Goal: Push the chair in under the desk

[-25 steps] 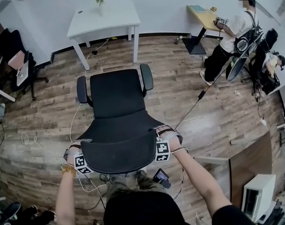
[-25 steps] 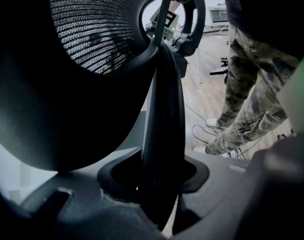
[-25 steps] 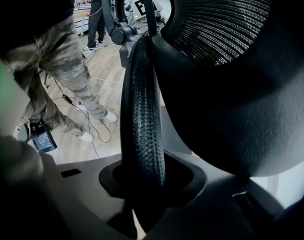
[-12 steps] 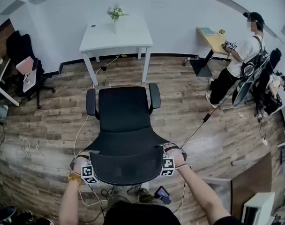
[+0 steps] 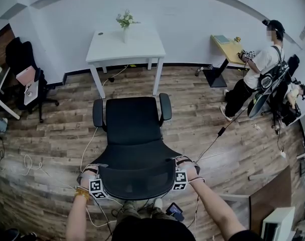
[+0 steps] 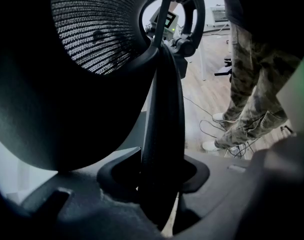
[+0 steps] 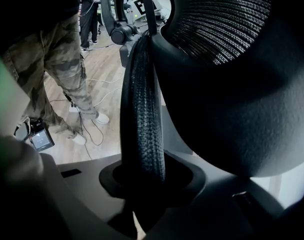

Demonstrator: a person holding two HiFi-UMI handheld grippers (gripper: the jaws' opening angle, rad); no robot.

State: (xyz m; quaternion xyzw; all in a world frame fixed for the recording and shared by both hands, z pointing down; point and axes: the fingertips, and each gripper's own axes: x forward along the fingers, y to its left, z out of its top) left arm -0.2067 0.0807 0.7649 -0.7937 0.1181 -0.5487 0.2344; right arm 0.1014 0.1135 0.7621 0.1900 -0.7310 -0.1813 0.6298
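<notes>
So, the black office chair (image 5: 132, 134) is parked out on the wood floor (image 5: 52, 129). Its seat front is aimed at the white desk (image 5: 125, 44), but it's well apart from it, so nothing is tucked under yet. A vase of flowers (image 5: 125, 21) is set on the desk, toward the wall side.

The mesh backrest (image 5: 137, 177) is gripped at both ends of its upper edge. The left gripper (image 6: 159, 184) is clamped on the smooth rim of the backrest, which is sandwiched right between the jaws. The right gripper (image 7: 142, 181) is closed the same way on the mesh-wrapped edge. The jaws are held fairly narrow, only as far apart as the rim is thick. Both gripper views are really dark, black on black, so where pad stops and rim starts is hard to pick out.

In the head view the fingertips are buried behind the backrest, and only the marker cubes (image 5: 97, 189) are shown. The chair's base and wheels are completely covered by the seat. The bottom of that view is blocked by the wearer's own head (image 5: 152, 230).

Off to the right, another person (image 5: 253, 69) is seen standing at a small yellow desk (image 5: 225, 46). A second dark chair (image 5: 22, 59) is seen at the far left.
</notes>
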